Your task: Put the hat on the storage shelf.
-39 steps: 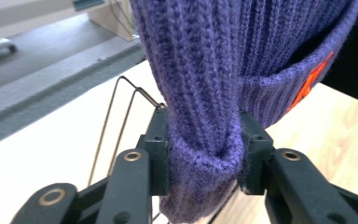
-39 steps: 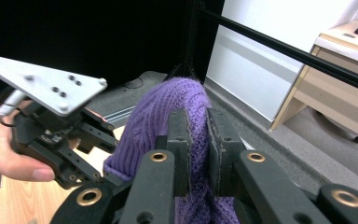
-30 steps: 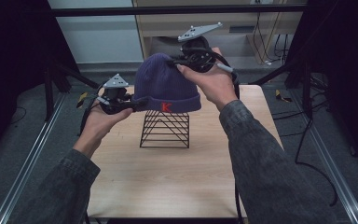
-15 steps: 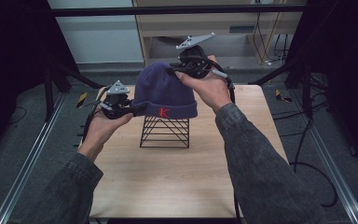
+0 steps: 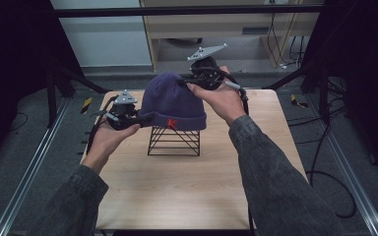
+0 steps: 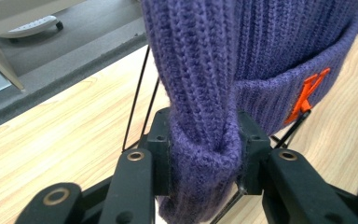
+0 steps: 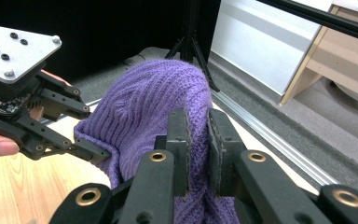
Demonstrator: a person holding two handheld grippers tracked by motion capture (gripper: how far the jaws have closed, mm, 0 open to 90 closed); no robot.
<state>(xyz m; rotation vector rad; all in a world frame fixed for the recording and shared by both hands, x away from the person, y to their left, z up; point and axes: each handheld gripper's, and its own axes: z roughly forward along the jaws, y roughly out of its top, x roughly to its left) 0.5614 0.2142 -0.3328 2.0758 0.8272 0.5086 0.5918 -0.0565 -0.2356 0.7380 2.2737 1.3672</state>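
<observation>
Purple hat (image 5: 171,101) held at frame centre, draped over black wire stand (image 5: 173,141) on wooden surface (image 5: 177,187). Left claw (image 6: 204,144) clamped on bunched brim; right claw (image 7: 196,135) clamped on thin fold of knit. Risks judged — thin fold could be lost from right claw; brim could be snagged on wire, stand tipped if hat is pulled sideways.

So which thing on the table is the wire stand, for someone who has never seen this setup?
Start at the wooden table in the high view and look just behind its middle, between the two hands. There the wire stand sits under the purple knit hat, which the left gripper and right gripper each pinch. It is the one black open frame of thin rods, see-through.
</observation>
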